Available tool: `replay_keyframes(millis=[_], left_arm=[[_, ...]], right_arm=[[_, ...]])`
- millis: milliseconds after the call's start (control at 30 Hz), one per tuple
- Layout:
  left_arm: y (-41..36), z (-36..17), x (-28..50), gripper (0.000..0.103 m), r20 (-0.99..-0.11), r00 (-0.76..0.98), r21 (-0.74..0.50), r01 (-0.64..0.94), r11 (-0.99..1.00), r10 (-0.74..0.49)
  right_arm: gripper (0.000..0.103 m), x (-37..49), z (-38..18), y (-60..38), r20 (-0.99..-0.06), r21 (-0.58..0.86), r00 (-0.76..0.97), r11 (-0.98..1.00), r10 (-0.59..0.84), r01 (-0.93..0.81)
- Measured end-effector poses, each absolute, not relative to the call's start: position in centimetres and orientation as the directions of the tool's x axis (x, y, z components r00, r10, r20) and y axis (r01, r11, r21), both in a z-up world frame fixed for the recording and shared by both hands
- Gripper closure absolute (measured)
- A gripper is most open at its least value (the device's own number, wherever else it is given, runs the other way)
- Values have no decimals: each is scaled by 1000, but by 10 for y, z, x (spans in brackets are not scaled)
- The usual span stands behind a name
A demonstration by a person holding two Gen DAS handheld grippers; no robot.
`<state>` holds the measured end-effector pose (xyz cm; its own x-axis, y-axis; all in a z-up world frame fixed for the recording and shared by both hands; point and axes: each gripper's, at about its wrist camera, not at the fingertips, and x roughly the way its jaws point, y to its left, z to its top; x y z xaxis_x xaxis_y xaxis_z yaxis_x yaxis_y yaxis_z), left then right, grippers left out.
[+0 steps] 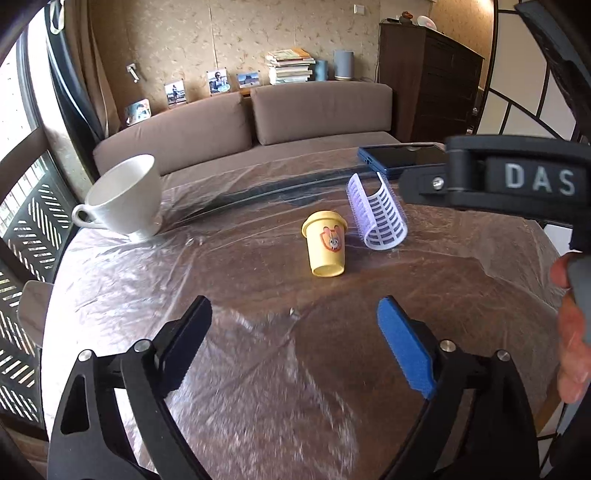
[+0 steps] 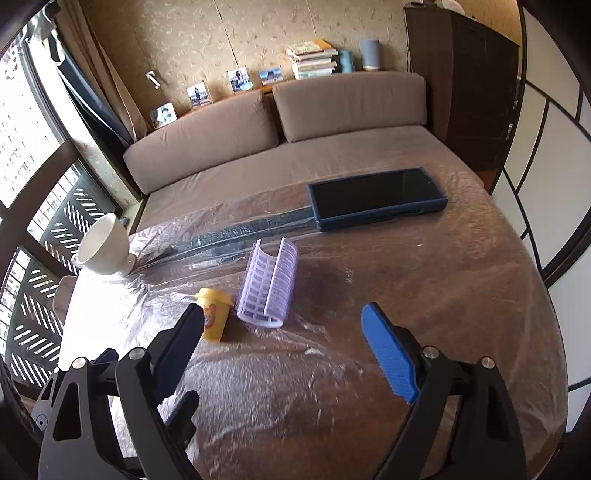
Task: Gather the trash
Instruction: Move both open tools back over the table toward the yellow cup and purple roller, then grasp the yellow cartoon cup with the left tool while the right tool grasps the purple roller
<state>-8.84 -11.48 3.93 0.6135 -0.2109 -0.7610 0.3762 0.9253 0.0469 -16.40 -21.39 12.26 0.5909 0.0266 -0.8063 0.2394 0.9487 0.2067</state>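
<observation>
Both tongs agape (empty); yellow cup ahead of left tongs.

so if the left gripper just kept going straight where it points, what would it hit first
Probably the small yellow cup, which stands almost dead ahead of the left gripper, with only plastic-covered table between. Depth is hard to judge.

Brown sofa below patterned wallpaper, bright window at left.
</observation>
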Motion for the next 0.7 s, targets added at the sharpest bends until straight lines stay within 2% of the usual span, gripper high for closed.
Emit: replay_keyframes(millis=[100,200,267,400,600,700], left_arm=[[-118,32,-75,20,-776,593,31,375,927,-214],[-122,29,-66,25,-781,580,0,369,929,-230],[-125,27,-61,28,-785,572,-11,369,929,-237],[-132,23,-51,43,-794,557,-13,385,923,-243],[-140,21,-35,43,-795,545,-29,404,914,-266],[-143,21,-31,47,-797,541,-31,408,913,-269]], right_arm=[[21,-143,109,-217,-826,207,562,947,34,247],[30,-126,96,-220,-841,232,536,941,67,245],[32,-118,89,-220,-849,246,522,939,88,241],[39,-107,79,-223,-852,271,509,935,122,230],[41,-95,70,-225,-854,297,496,931,159,213],[47,-93,71,-223,-852,285,500,938,155,195]])
